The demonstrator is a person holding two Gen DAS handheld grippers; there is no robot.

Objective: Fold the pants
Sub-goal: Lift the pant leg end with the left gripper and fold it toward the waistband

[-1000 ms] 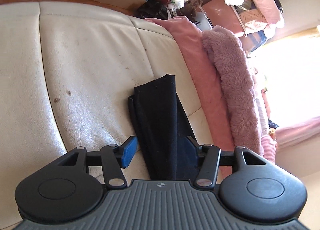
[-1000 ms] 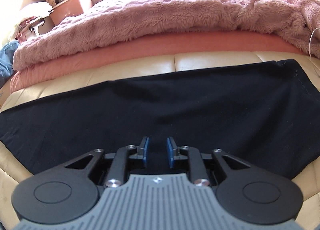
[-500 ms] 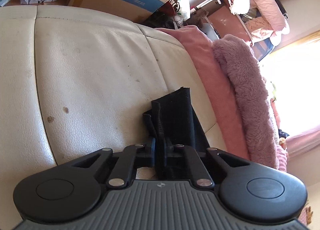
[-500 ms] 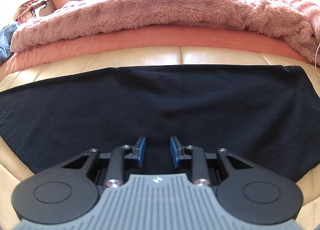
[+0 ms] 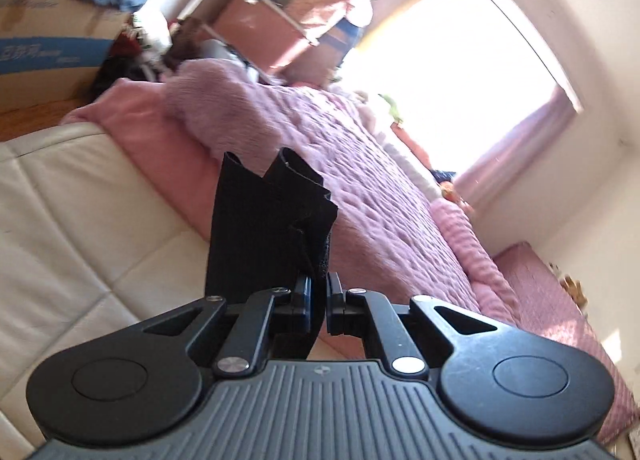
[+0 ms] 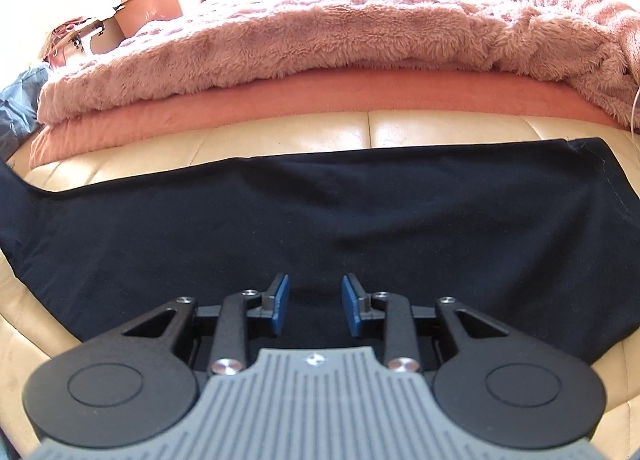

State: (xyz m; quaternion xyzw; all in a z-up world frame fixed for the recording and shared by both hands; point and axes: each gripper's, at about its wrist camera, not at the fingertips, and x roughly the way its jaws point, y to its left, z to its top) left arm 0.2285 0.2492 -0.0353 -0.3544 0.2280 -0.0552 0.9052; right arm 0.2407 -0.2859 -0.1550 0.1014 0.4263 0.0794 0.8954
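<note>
from my left wrist camera i see the left gripper [image 5: 318,300] clamped narrow on a bunched end of the black pants [image 5: 260,228], the cloth lifted clear of the cream leather sofa [image 5: 72,220] and standing up in folds before the lens; only this view gives me the bright window [image 5: 452,72], the purple curtain [image 5: 516,144], the cardboard box [image 5: 44,48] and the heaped clutter at the far end, all smeared by blur, so i cannot make out the small items there. the pants' lower part is cut off behind the gripper body. from my right wrist camera i see what the other hides: the pants [image 6: 320,220] spread flat and wide across the sofa seat [image 6: 440,128], the left end running out of frame. the right gripper [image 6: 314,304] sits over the near edge with its blue pads parted, nothing pinched between them; its jaws have just been opening. behind lie a fluffy pink blanket [image 6: 320,40] stacked on a salmon one [image 6: 280,100].
</note>
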